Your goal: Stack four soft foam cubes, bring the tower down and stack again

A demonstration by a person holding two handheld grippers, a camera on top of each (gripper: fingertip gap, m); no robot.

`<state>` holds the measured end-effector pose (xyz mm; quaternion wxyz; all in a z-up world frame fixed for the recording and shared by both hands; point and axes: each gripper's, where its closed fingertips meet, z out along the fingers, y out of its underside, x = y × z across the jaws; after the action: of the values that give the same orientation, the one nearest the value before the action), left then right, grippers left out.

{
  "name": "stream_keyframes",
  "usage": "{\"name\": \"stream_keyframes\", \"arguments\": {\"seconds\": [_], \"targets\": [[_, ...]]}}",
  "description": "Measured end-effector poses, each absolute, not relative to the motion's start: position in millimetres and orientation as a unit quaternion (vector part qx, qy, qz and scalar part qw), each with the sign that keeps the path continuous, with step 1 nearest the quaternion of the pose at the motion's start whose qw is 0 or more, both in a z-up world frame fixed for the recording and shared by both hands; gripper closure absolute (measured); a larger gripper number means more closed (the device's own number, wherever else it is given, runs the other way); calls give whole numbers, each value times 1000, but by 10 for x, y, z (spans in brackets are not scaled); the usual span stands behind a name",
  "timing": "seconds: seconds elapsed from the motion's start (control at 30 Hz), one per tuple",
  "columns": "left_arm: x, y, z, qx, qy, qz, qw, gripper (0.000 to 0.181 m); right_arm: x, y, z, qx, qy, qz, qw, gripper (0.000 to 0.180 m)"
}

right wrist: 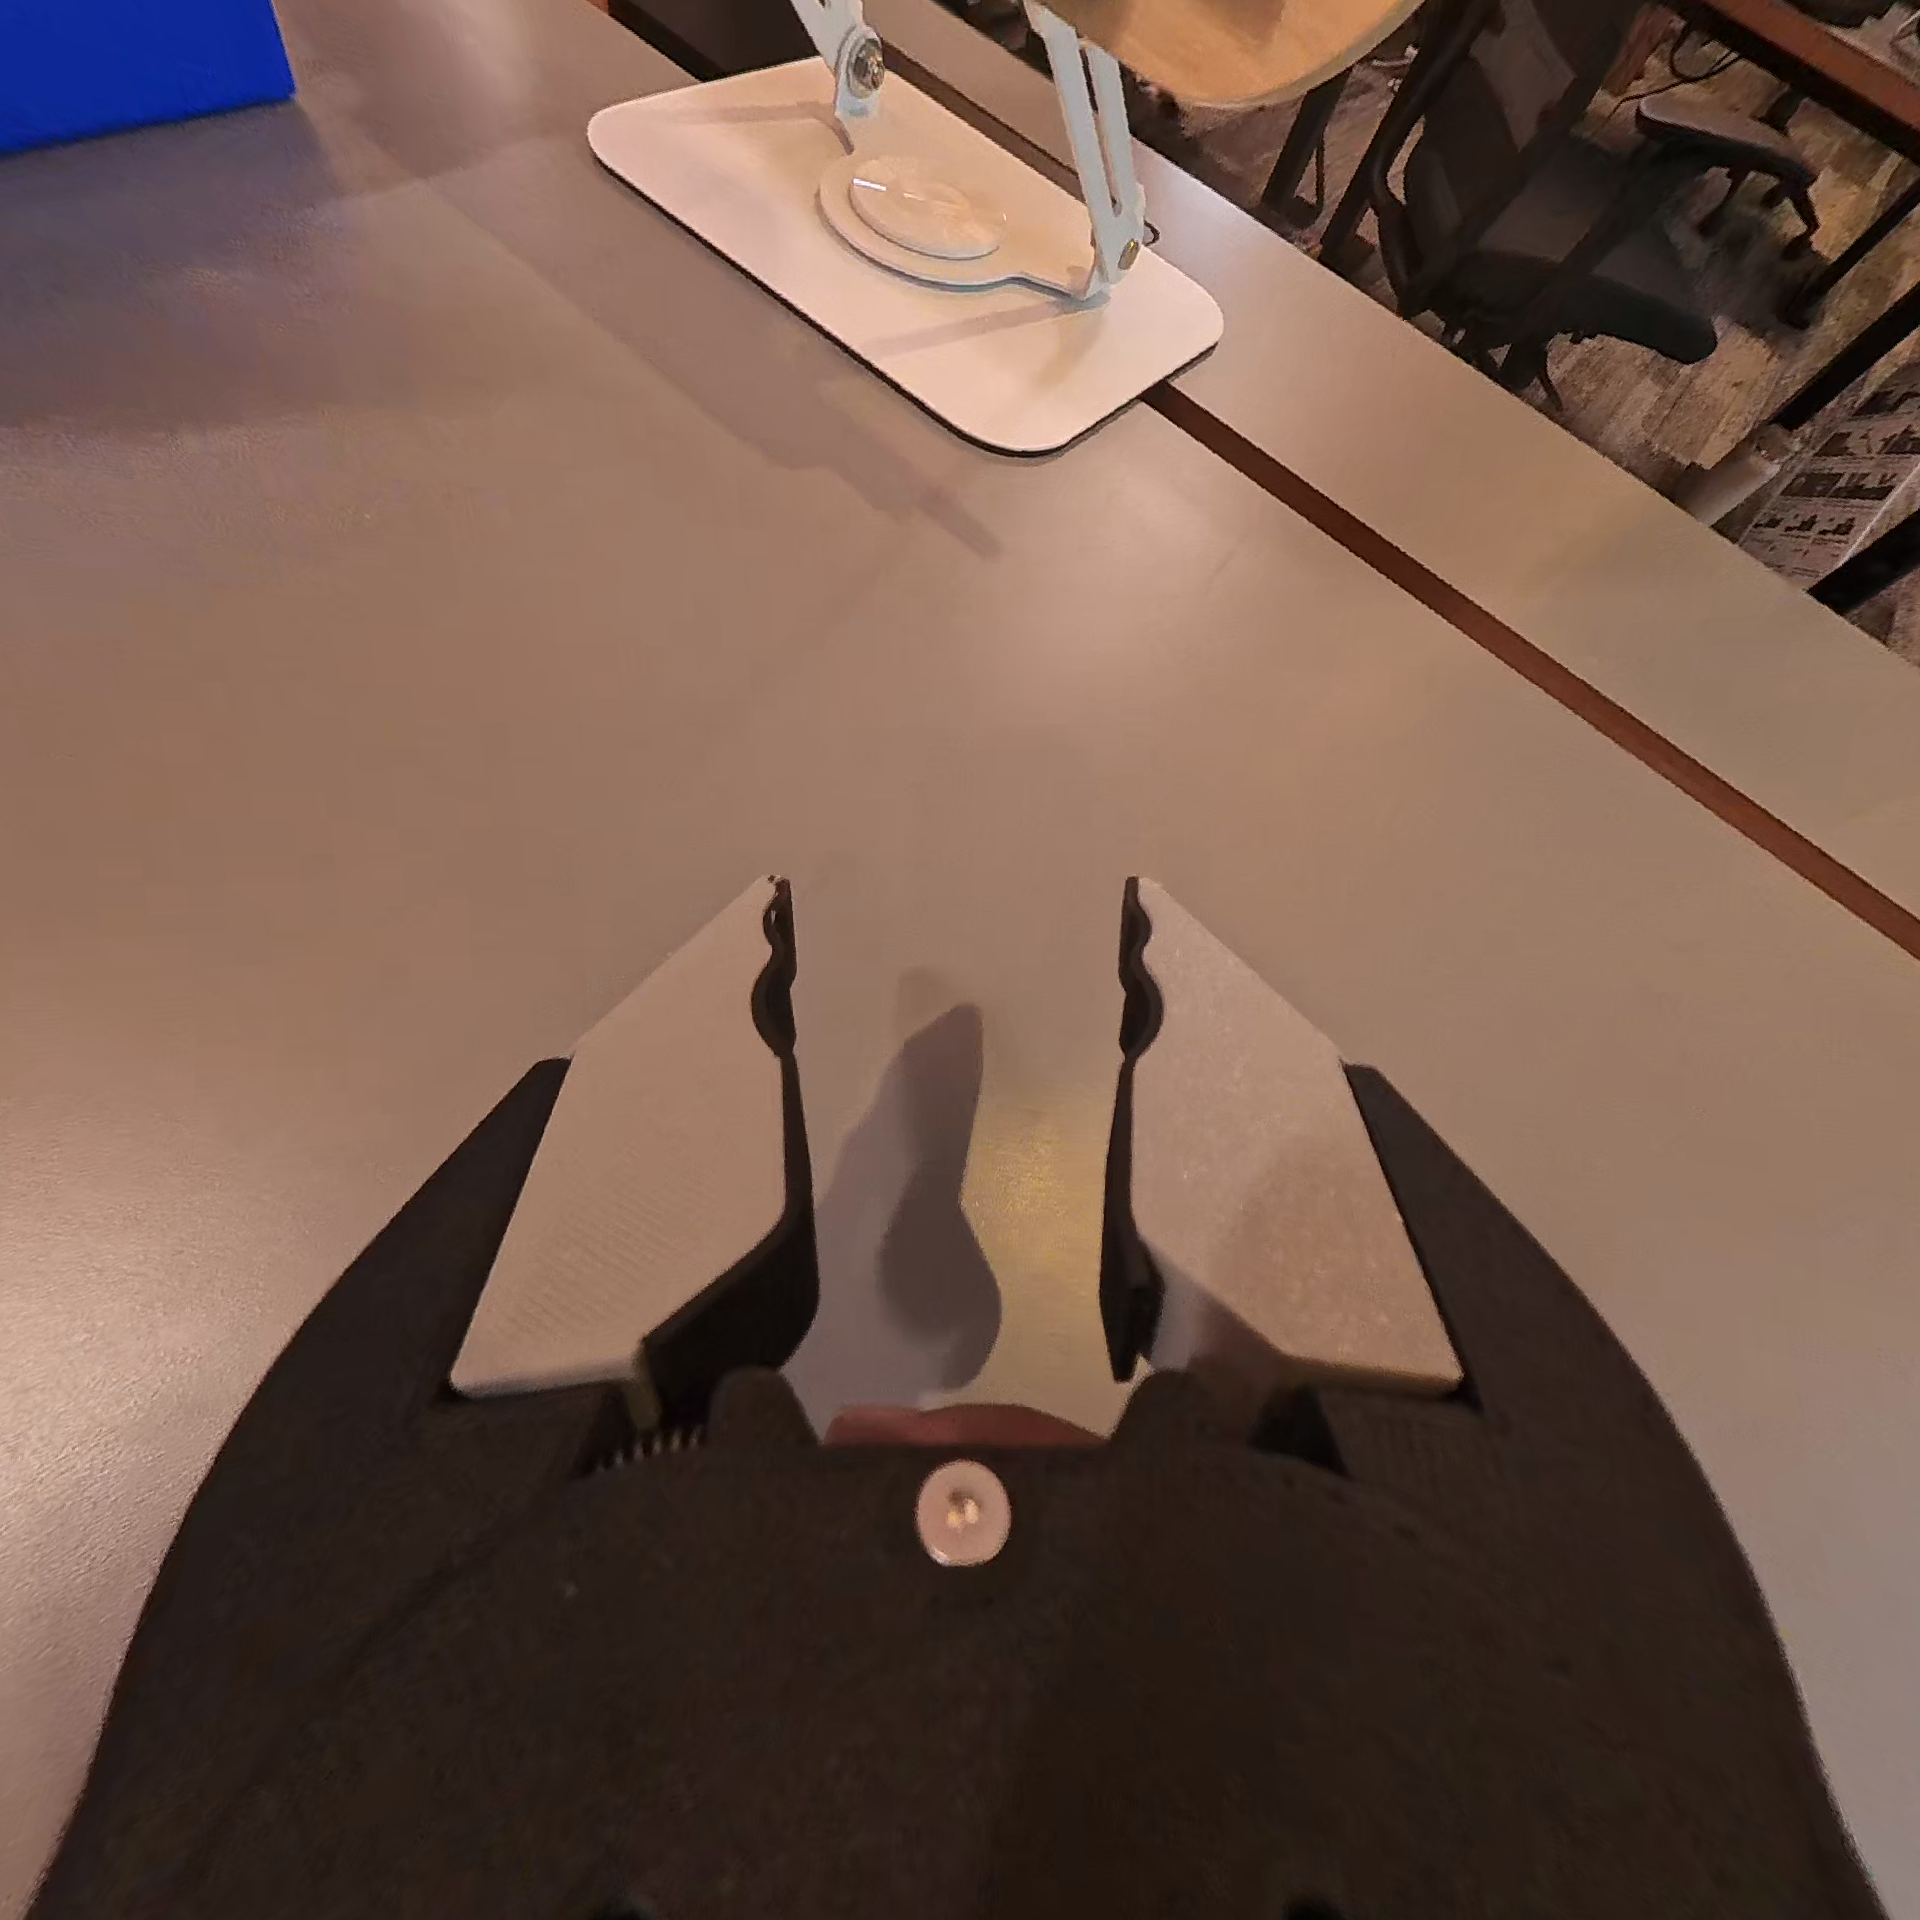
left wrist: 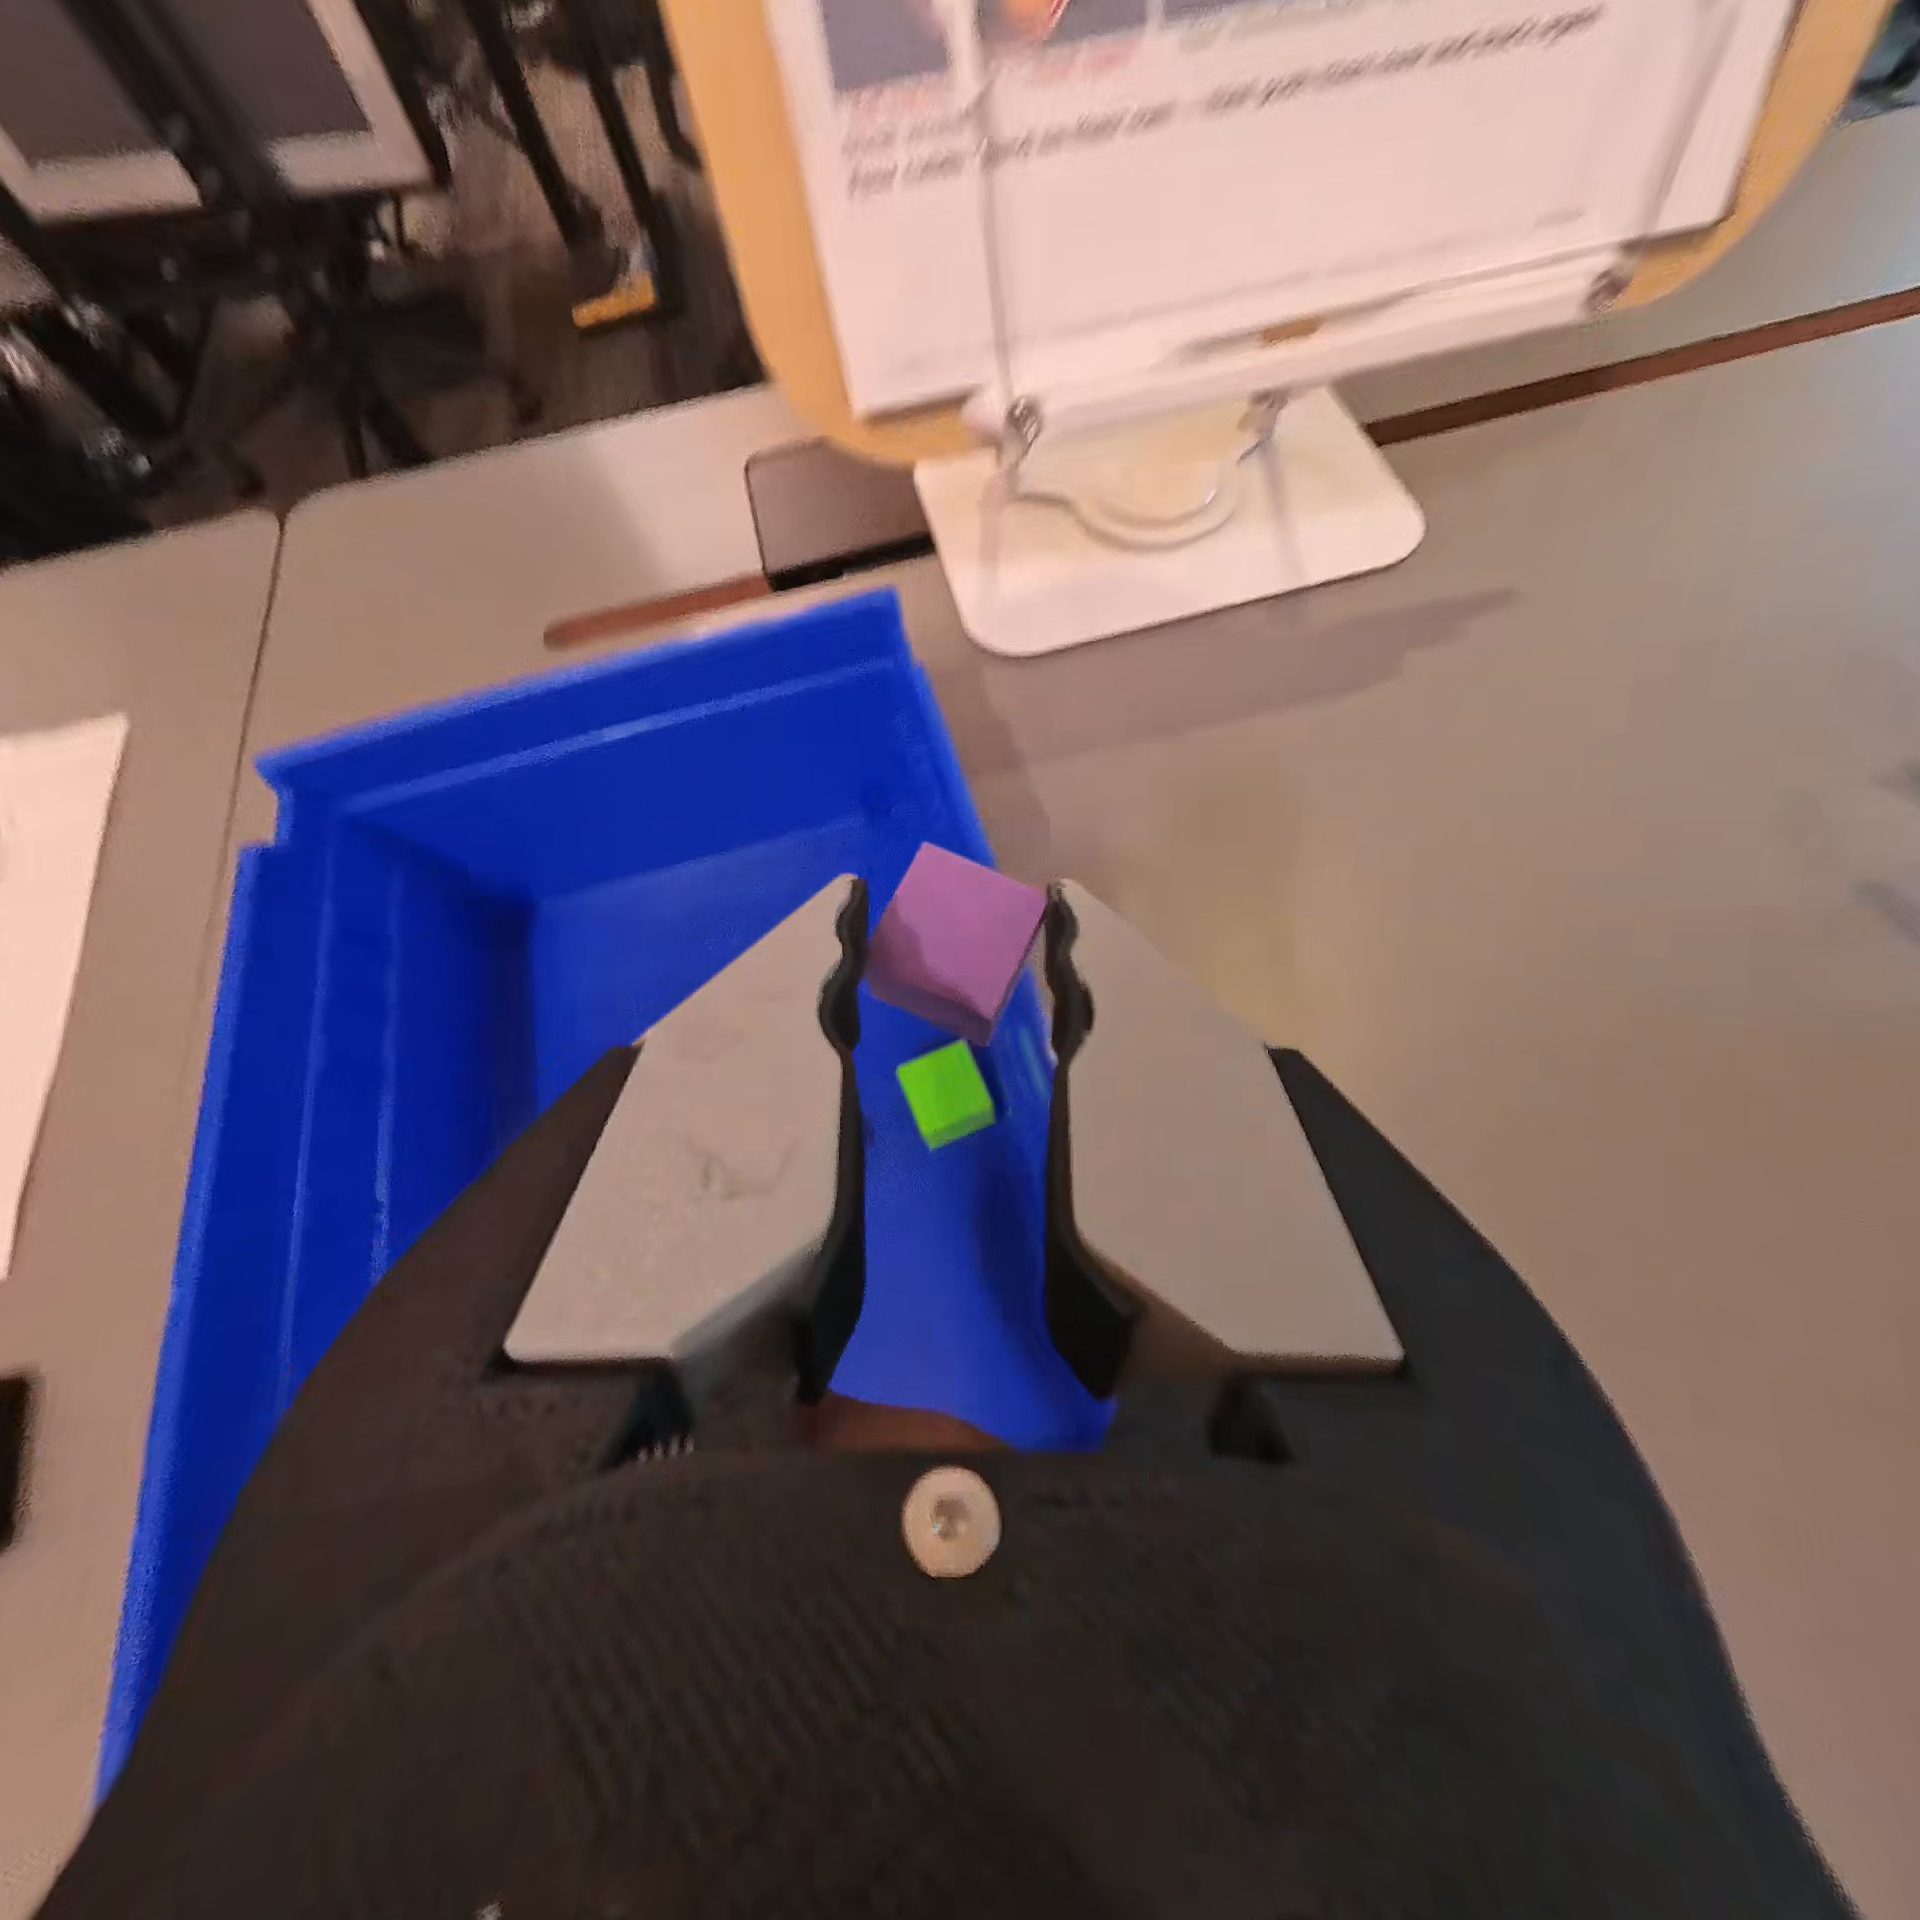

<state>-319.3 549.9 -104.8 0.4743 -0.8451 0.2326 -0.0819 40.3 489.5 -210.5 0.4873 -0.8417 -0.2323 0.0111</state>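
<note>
Purple soft foam cube (left wrist: 956, 940), tilted, is pinched between the left gripper (left wrist: 954, 914) fingers above a blue plastic bin (left wrist: 436, 935). Green foam cube (left wrist: 943, 1093) lies inside, toward 6 o'clock. Right gripper (right wrist: 956, 914) fingers are spread, empty, over the grey table (right wrist: 520, 727).

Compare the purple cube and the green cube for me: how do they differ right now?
The purple cube is pinched between the left gripper's fingers, lifted and tilted; the green cube lies loose on the floor of the blue bin. Purple looks larger in the left wrist view, but it is nearer the camera, so true size is unclear. Both are plain single-colour cubes over the bin.
</note>
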Motion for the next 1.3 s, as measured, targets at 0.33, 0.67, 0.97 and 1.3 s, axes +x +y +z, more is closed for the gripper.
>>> {"name": "stream_keyframes", "arguments": {"seconds": [0.33, 0.67, 0.97, 1.3], "targets": [[-3374, 5472, -1251, -838, 218, -82, 494, 131, 441, 4904, -2212, -849, -230, 7, 476, 119], [-2242, 4803, -571, -735, 333, -214, 550, 128, 387, 4904, -2212, -845, -236, 10, 480, 119], [-974, 4507, -1260, -706, 425, -279, 493, 128, 390, 4910, -2204, -843, -235, 7, 485, 118], [-646, 5218, -2052, -733, 409, -177, 514, 130, 332, 4901, -2013, -821, -215, 52, 527, 93]]}}
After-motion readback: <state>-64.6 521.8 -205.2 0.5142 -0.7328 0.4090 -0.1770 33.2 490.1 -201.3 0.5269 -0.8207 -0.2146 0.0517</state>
